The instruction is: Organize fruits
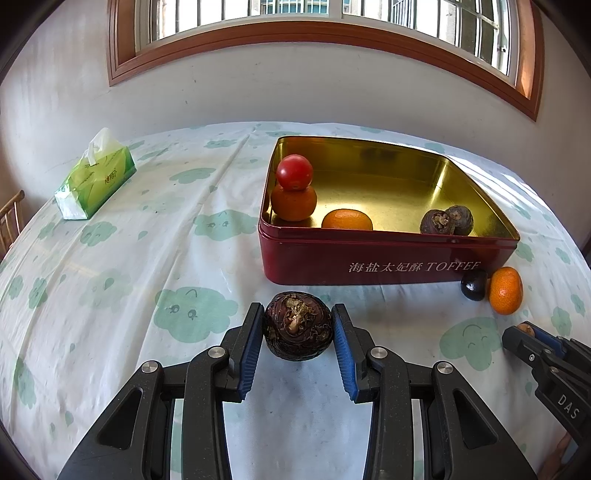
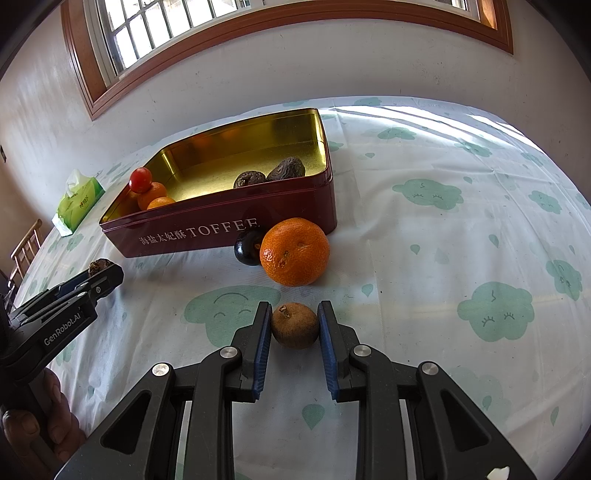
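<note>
My left gripper [image 1: 298, 328] is shut on a dark brown water chestnut [image 1: 298, 325], held in front of the red toffee tin [image 1: 369, 258]. The tin holds a red tomato [image 1: 294, 172], two oranges [image 1: 293, 203] and two water chestnuts [image 1: 447, 220]. My right gripper [image 2: 294, 325] is shut on a small brown longan-like fruit [image 2: 294, 325] just above the tablecloth. An orange [image 2: 294, 252] and a dark plum-like fruit [image 2: 248, 246] lie on the cloth by the tin's [image 2: 221, 229] front corner, just beyond the right gripper. The left gripper also shows in the right wrist view [image 2: 101, 271].
A green tissue pack [image 1: 96, 177] lies at the far left of the table. A wall with a wood-framed window [image 1: 314, 22] stands behind the table. A wooden chair [image 2: 26, 247] stands at the table's left edge. The cloud-print cloth [image 2: 461, 221] stretches to the right of the tin.
</note>
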`<state>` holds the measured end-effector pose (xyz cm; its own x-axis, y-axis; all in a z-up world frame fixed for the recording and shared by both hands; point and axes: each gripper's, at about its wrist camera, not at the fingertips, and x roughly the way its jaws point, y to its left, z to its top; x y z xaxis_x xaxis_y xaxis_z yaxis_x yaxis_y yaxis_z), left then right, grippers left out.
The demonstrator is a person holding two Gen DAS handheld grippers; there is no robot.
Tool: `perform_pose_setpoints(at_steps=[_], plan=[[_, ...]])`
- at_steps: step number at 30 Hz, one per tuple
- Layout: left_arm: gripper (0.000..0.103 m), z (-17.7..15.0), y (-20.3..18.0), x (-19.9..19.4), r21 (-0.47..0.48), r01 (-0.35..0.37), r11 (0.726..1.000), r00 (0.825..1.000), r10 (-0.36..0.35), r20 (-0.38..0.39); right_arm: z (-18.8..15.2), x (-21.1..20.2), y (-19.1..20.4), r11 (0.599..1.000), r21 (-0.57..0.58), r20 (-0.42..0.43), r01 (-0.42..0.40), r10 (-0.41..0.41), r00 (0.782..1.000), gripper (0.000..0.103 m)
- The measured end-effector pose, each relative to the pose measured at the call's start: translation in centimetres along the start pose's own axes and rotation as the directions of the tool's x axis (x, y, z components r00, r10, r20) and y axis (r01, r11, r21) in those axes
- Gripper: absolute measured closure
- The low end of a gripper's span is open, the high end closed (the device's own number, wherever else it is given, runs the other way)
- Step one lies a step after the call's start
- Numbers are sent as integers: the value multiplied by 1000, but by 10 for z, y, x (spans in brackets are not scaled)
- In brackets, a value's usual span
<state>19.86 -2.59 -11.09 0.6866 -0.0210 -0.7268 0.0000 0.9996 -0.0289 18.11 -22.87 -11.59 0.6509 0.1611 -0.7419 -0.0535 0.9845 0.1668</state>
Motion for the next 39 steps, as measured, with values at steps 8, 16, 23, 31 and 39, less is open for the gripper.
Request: perform_pose_setpoints(at_steps=[8, 16, 23, 31, 39], plan=[[65, 0, 0, -1, -1, 4, 1000, 1000, -4, 4, -2, -5, 7, 1000, -24, 18, -9, 10, 1000, 80], [65, -1, 1, -2, -9, 5, 1000, 1000, -5, 14, -6, -12, 19, 999, -35, 42, -37, 39, 998, 80], [65, 1, 2, -6, -12, 20, 1000, 999, -19, 40, 4, -22, 21, 998, -45, 81, -40, 43, 996, 80], [65, 10, 5, -9, 7, 3, 1000, 997, -3, 78, 12, -27, 30, 997, -71, 107, -42, 50, 993, 80], [65, 21, 11, -13, -6, 2, 1000, 995, -2, 103, 17, -25, 30, 997, -70, 115, -42, 50, 992, 80]])
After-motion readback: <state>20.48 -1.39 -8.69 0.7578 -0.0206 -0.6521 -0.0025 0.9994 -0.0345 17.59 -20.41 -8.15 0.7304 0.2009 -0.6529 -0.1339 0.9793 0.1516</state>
